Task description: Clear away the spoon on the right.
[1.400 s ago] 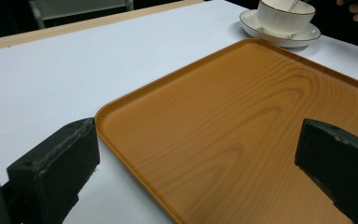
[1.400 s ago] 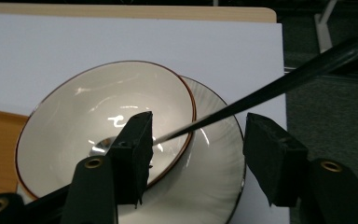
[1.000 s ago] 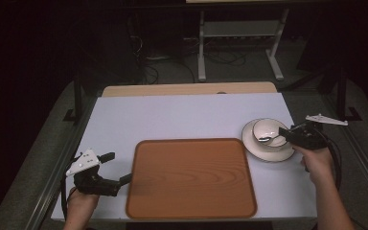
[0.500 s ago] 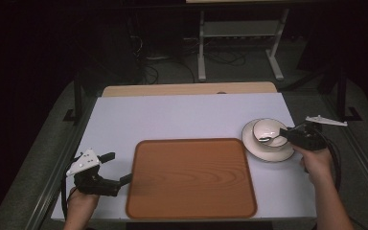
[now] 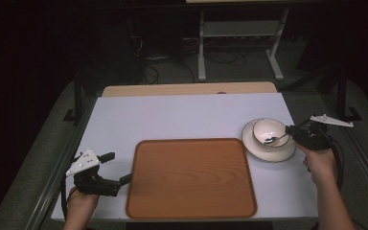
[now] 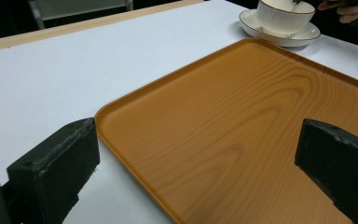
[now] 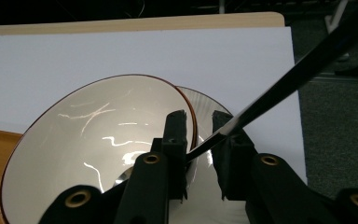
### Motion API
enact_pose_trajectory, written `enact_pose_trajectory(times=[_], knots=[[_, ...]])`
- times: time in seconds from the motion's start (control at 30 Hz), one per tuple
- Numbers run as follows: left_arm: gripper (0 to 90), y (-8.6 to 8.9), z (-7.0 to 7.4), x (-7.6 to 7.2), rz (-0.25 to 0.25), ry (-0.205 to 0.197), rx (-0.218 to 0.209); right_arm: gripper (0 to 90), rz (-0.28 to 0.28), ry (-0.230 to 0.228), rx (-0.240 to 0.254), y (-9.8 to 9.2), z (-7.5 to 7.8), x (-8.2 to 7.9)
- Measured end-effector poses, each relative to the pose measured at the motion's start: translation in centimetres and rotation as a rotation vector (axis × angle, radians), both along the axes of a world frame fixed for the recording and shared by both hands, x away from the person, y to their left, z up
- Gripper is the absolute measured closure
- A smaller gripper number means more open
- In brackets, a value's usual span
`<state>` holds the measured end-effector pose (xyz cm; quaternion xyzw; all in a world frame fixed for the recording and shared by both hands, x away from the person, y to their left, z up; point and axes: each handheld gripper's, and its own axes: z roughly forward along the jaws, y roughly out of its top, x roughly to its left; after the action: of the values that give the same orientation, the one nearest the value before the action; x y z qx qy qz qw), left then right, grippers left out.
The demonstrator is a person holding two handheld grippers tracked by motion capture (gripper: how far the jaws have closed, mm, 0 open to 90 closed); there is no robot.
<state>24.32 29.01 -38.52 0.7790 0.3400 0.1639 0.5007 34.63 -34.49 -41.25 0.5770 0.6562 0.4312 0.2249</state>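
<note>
A white cup (image 5: pixel 267 128) with a thin dark rim stands on its saucer (image 5: pixel 268 153) at the right of the white table. A dark spoon (image 5: pixel 272 140) lies in the cup. My right gripper (image 5: pixel 292 130) is at the cup's right rim. In the right gripper view, the cup (image 7: pixel 88 130) gapes below my gripper (image 7: pixel 200 119), whose jaws are close together with the spoon handle (image 7: pixel 279 79) slanting between them. My left gripper (image 5: pixel 119 167) rests open at the left edge of the wooden tray (image 5: pixel 191 177). In the left gripper view, its jaws stand wide apart over the tray's corner (image 6: pixel 121 116).
The bare tray takes up the table's near middle. A light wooden board (image 5: pixel 187 89) borders the table's far edge, with a metal rack (image 5: pixel 239 28) and cables on the dark floor beyond. The cup (image 6: pixel 284 14) and saucer (image 6: pixel 279 38) stand past the tray's far corner.
The cup seemed tipped with its side showing; now its mouth faces up with the spoon inside. The right hand shifted only slightly. The left gripper has stayed still.
</note>
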Motion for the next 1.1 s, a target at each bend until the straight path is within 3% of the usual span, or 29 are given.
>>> enact_pose_trajectory(times=[0.6,0.8,1.1], knots=[[0.0,0.0,0.0,-0.1,-0.005,-0.003,0.0,86.8,-0.007,-0.08,-0.011,0.1,1.8,-0.6],[0.0,0.0,0.1,-0.1,-0.005,-0.005,0.002,87.8,0.0,-0.09,-0.014,0.2,2.0,-0.6],[0.0,0.0,0.1,-0.1,-0.004,-0.006,0.003,88.3,0.008,-0.141,-0.014,0.4,3.0,-0.8]])
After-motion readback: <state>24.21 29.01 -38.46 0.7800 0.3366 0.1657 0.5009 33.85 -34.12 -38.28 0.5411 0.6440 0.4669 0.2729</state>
